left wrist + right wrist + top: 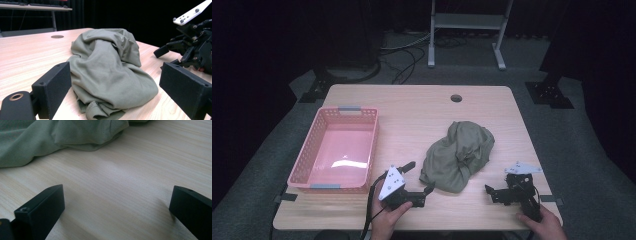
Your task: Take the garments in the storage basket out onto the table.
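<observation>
Cloth (458,155), olive and crumpled, is lying mid-desk (412,107); left claw (419,176) at its 7 o'clock and right claw (495,191) at 4 o'clock are both gaping wide, gripping nothing.

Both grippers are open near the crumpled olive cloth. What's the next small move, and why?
Probably ease the left gripper forward and close on the crumpled olive-green cloth: its open jaws already frame the near edge, while the right gripper faces bare wooden table. The empty pink plastic basket suggests the destination.

The pale wooden desk (422,115) is lit from above, its surroundings dark; glare marks the pink plastic basket (343,162); near black fingers (41,207) blur.
</observation>
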`<action>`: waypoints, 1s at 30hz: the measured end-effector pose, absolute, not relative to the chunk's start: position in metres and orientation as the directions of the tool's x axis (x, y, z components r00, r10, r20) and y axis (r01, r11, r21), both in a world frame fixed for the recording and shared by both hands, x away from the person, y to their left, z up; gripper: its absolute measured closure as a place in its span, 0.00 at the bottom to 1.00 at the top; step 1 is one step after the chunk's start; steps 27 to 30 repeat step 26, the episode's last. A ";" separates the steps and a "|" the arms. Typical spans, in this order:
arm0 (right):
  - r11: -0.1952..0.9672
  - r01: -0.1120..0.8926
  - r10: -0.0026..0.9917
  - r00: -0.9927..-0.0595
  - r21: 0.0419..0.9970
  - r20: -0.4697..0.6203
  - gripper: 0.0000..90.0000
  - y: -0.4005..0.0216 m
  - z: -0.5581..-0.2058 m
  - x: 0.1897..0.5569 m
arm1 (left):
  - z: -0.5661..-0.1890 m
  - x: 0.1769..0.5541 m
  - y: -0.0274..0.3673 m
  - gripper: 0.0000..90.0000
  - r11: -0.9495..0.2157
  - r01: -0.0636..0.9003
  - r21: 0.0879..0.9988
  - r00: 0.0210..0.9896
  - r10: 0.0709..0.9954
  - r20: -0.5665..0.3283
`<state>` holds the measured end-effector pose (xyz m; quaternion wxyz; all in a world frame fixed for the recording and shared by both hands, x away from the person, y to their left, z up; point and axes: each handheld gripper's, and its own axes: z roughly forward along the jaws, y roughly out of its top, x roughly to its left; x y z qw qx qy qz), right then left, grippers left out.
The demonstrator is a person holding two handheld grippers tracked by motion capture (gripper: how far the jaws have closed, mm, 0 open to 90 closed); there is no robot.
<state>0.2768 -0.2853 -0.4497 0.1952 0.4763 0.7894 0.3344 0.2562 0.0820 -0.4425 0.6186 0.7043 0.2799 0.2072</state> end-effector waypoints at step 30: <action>0.323 0.621 0.883 -0.470 0.714 0.010 0.00 -0.285 -0.450 0.277 | -0.444 0.247 0.083 0.11 -0.059 0.084 0.995 0.741 0.671 -0.023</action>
